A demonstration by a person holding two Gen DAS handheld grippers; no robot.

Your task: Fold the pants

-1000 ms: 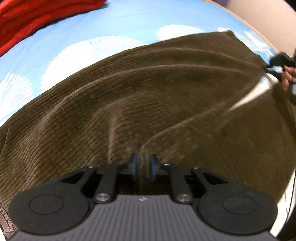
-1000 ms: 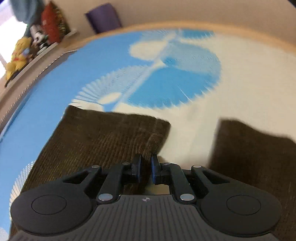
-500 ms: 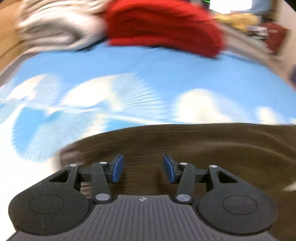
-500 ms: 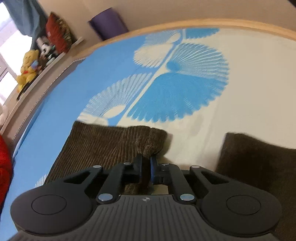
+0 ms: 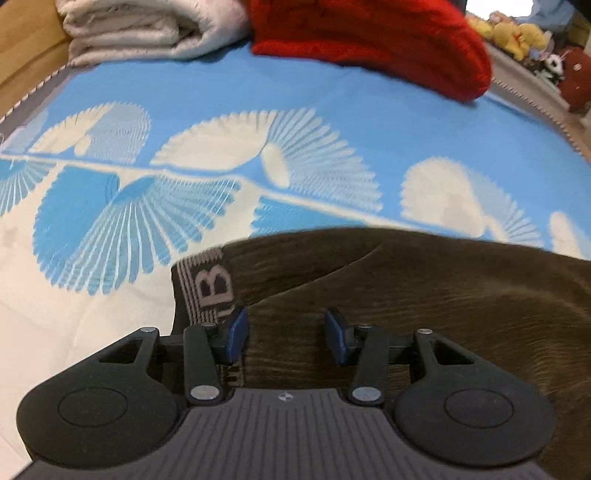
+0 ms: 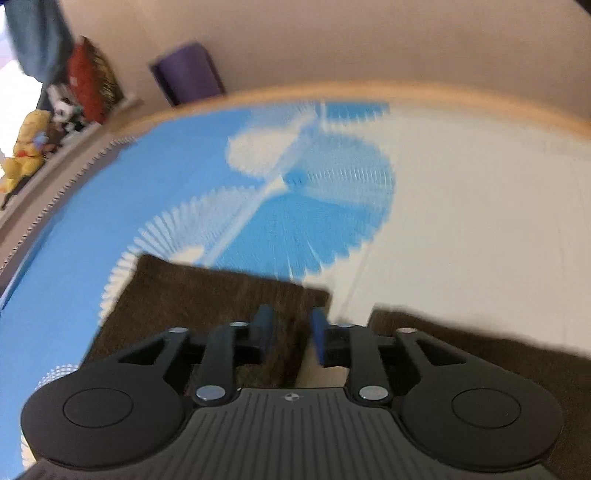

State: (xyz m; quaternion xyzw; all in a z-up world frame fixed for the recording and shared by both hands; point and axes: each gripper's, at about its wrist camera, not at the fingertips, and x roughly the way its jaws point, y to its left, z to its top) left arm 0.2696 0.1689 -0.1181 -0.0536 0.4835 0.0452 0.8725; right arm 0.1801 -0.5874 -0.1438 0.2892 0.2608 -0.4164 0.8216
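Your landmark is the brown corduroy pants, spread flat on the bed's blue-and-white fan-print cover. Beyond the pants, at the far edge of the cover, sit a red blanket and a folded white towel. The pants' lettered waistband lies at their left end in your left view; in your right view one leg end lies squared off, with a second brown leg just beside it across a strip of cover.

Your left gripper hangs over the waistband corner with its jaws released and nothing between them. Your right gripper is over the inner corner of the leg end, jaws parted and having just been opening; fabric shows in the gap but the pads do not seem to press it.

The risk, as I judge it: the two legs lie apart, so a fold started now could come out crooked, and lifting away fast could drag the loose cuff.

A second ago both jaws were pinched on corduroy, and your left view faced the broad middle of the pants, not the waistband.
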